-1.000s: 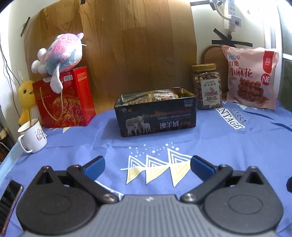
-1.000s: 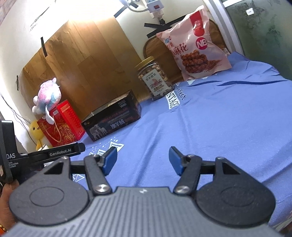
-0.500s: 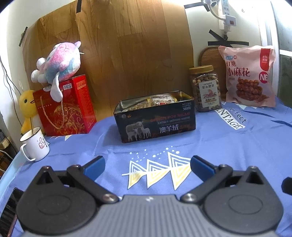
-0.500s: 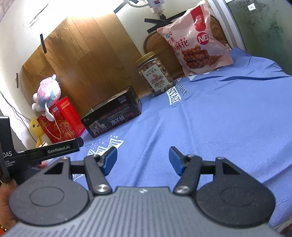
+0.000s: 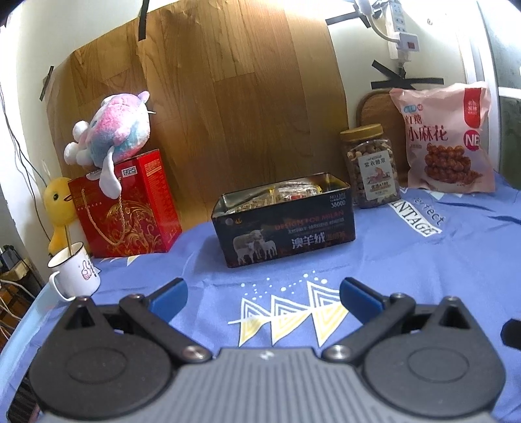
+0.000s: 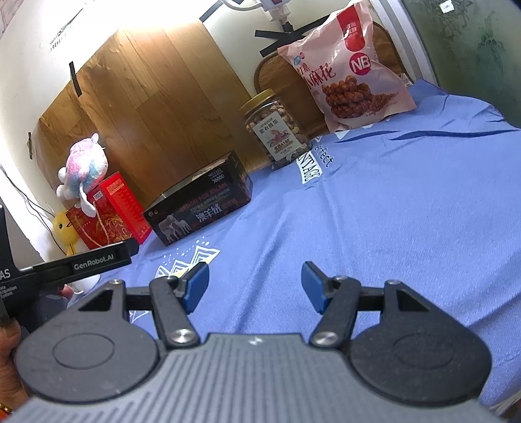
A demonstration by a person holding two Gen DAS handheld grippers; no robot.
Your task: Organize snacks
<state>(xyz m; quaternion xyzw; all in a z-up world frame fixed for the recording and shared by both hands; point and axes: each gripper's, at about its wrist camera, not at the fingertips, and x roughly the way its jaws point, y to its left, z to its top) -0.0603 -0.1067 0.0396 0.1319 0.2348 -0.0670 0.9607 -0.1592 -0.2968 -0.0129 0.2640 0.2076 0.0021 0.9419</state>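
While both the left gripper (image 5: 262,294) and right gripper (image 6: 254,282) are hovering with jaws apart and empty, the open black rectangular snack tin (image 5: 283,224) is sitting ahead on the blue-clothed bench (image 5: 423,260).

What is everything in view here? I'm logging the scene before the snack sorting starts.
tin box: 1, black, open, wrapped snacks inside, centre of the cloth
nut jar: 1, clear with gold lid, right of the tin
snack bag: 1, pink, upright at far right
wooden board: 1, brown, behind jar and bag
gift bag: 1, red with gold, left of the tin
plush toy: 1, pink-blue, on top of the gift bag
duck toy: 1, yellow, far left
mug: 1, white, front left
tablecloth: 1, blue, printed
power strip: 1, white, on the wall
left hand-held gripper: 1, black, blue pads, open, empty
right hand-held gripper: 1, same, open, empty
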